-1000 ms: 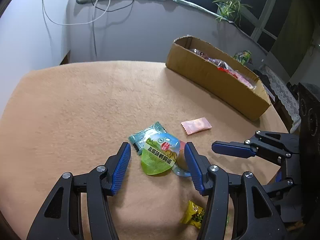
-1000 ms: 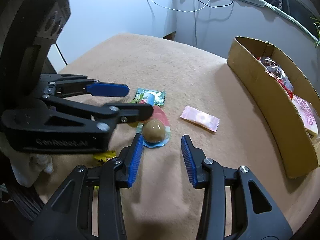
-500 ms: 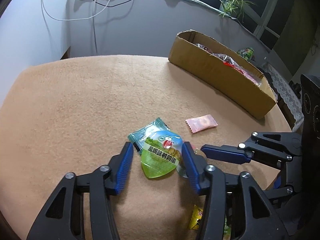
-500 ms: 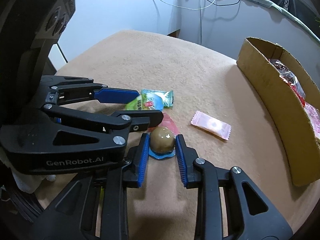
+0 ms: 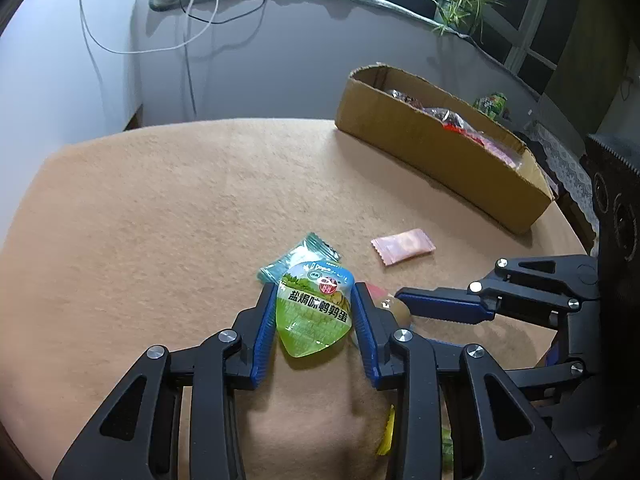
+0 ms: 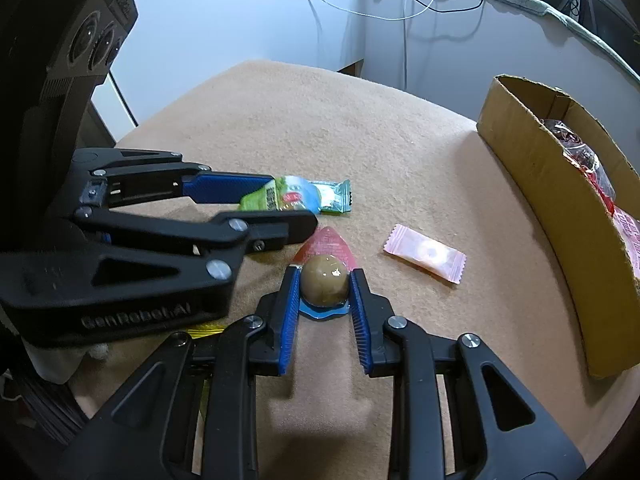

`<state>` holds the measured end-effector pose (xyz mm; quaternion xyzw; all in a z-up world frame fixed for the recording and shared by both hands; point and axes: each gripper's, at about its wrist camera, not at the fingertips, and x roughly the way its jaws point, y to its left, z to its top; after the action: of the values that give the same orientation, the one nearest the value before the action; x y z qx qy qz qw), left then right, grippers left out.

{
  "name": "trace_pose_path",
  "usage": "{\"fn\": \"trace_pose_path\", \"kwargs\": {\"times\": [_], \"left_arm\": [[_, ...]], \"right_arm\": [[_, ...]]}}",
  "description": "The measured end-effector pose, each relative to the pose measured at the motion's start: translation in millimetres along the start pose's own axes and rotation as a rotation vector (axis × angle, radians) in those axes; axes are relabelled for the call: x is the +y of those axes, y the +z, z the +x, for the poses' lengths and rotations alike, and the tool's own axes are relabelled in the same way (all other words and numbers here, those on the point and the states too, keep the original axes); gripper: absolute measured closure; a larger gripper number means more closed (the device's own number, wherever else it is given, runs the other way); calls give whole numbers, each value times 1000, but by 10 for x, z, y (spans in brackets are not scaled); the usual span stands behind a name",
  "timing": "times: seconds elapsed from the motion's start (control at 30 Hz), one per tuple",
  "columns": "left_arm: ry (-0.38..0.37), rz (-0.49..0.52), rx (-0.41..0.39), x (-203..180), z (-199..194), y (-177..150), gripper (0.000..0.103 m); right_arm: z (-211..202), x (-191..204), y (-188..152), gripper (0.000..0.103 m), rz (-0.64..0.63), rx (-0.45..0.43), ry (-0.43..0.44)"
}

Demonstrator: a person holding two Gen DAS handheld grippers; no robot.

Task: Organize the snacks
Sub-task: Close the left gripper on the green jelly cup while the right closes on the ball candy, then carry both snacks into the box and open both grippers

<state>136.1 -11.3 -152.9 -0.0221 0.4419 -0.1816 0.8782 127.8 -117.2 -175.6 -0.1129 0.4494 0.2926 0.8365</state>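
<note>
Left wrist view: a round table under tan cloth (image 5: 168, 220) with broad bare room to the left and a cardboard box (image 5: 436, 148) at its far right edge; the left gripper (image 5: 314, 314), held low and level, is closed on a green egg pouch (image 5: 314, 312) overlapping a teal wrapper (image 5: 296, 254), with a pink wrapper (image 5: 402, 246) apart and a yellow packet (image 5: 386, 434) mostly hidden behind a finger. Right wrist view: the right gripper (image 6: 325, 292), low beside the left one, clamps a brown egg pack (image 6: 324, 280), whose red backing (image 6: 326, 242) is partly covered.
</note>
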Motion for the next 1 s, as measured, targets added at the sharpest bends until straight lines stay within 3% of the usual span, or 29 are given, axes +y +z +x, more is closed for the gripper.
{"fn": "trace_pose_path", "kwargs": {"times": [0.5, 1.0], "left_arm": [[-19, -29, -32, 48, -97, 51, 68], [-48, -20, -69, -130, -149, 293, 68]], "right_arm": [[-307, -126, -13, 78, 28, -61, -33], [-1056, -855, -23, 78, 146, -195, -150]]}}
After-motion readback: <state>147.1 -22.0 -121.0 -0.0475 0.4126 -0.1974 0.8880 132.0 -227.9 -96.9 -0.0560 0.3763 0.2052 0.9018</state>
